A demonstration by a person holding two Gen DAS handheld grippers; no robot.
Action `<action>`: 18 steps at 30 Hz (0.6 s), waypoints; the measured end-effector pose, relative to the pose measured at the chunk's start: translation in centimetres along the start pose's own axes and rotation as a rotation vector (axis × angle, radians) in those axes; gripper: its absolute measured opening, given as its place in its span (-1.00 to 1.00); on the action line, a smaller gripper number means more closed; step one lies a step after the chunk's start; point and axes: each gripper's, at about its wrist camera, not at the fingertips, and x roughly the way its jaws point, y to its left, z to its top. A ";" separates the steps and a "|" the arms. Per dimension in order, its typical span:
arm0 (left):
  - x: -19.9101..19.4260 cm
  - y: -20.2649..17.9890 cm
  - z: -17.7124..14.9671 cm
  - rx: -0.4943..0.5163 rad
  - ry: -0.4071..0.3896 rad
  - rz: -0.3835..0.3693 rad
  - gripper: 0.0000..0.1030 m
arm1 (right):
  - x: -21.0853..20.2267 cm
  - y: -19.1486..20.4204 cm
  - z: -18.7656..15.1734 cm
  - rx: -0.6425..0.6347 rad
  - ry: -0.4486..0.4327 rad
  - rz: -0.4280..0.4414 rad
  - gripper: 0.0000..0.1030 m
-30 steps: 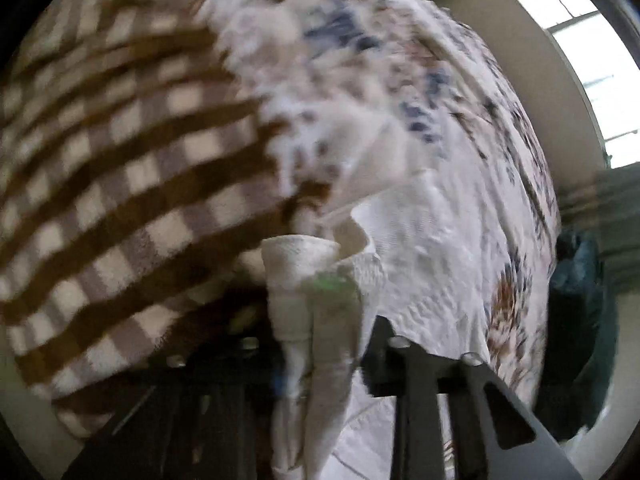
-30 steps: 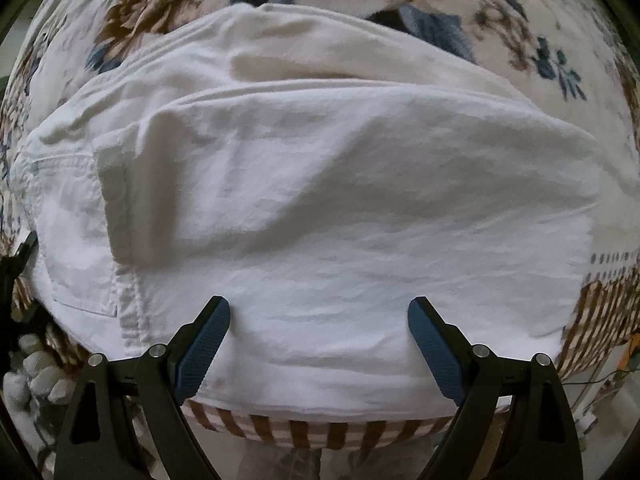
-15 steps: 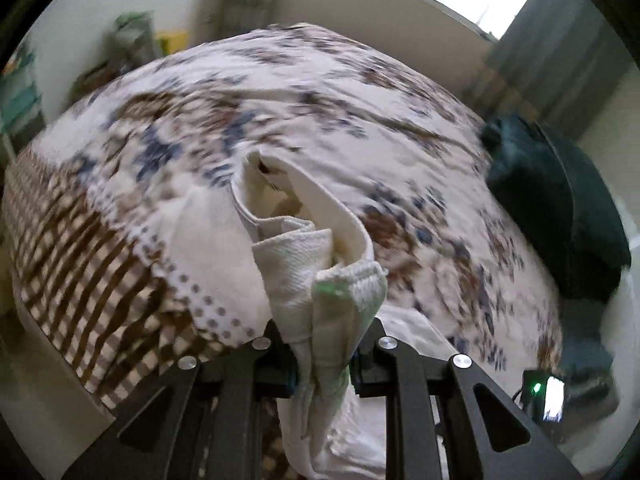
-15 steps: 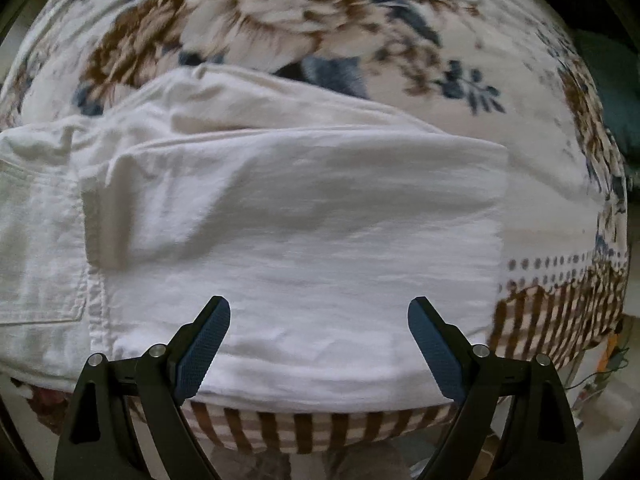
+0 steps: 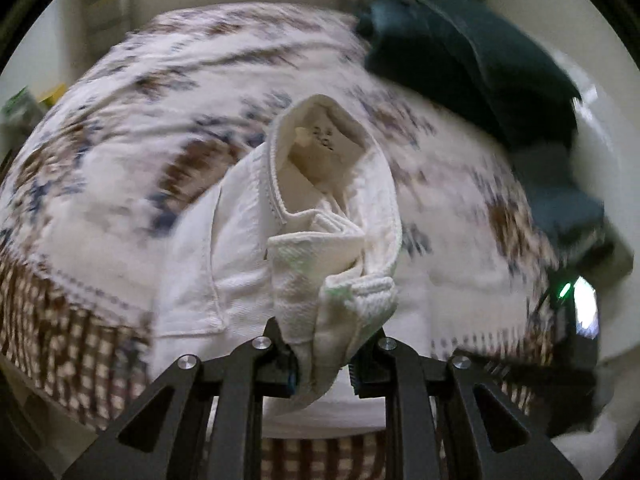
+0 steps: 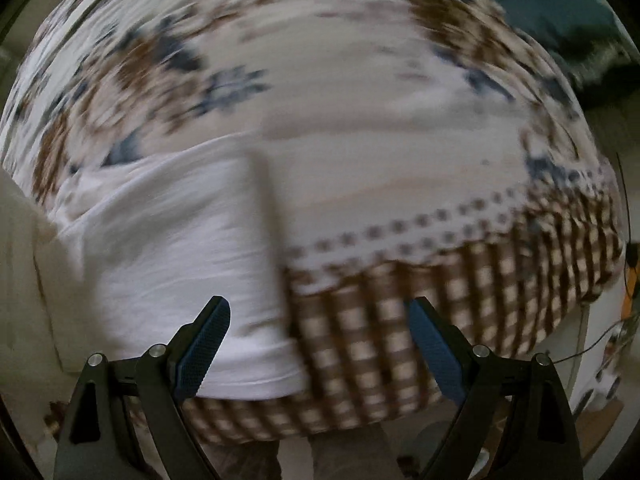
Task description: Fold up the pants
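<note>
White pants (image 5: 320, 216) lie on a bed with a floral and brown-check cover (image 5: 120, 120). My left gripper (image 5: 324, 364) is shut on a bunched part of the pants' waistband, which stands up in front of the camera with its inside label showing. In the right wrist view the folded pant legs (image 6: 172, 264) lie flat at the left, their hem edge near the middle of the frame. My right gripper (image 6: 320, 344) is open and empty, above the bed's near edge, its left finger over the pants and its right finger over the check border.
A dark green pillow or blanket (image 5: 472, 64) lies at the bed's far right. A device with a lit screen (image 5: 584, 304) sits at the right edge. The bed's near edge (image 6: 360, 408) drops to the floor, with cables (image 6: 624, 248) at the far right.
My left gripper has swung with the waistband, the view turning from the check border toward the dark pillow. My right gripper has moved right, so the pants now lie at the left.
</note>
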 end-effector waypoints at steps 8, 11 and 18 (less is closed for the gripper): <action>8.3 -7.1 -4.0 0.180 0.154 0.021 -0.71 | 1.4 -12.4 -1.4 0.183 0.016 0.169 0.80; 9.8 -7.7 -4.7 0.207 0.181 0.035 -0.71 | 2.0 -16.1 -1.6 0.236 0.035 0.267 0.80; 8.0 -6.1 -3.1 0.094 0.269 -0.074 -0.12 | 1.4 -16.7 -3.1 0.252 0.054 0.505 0.80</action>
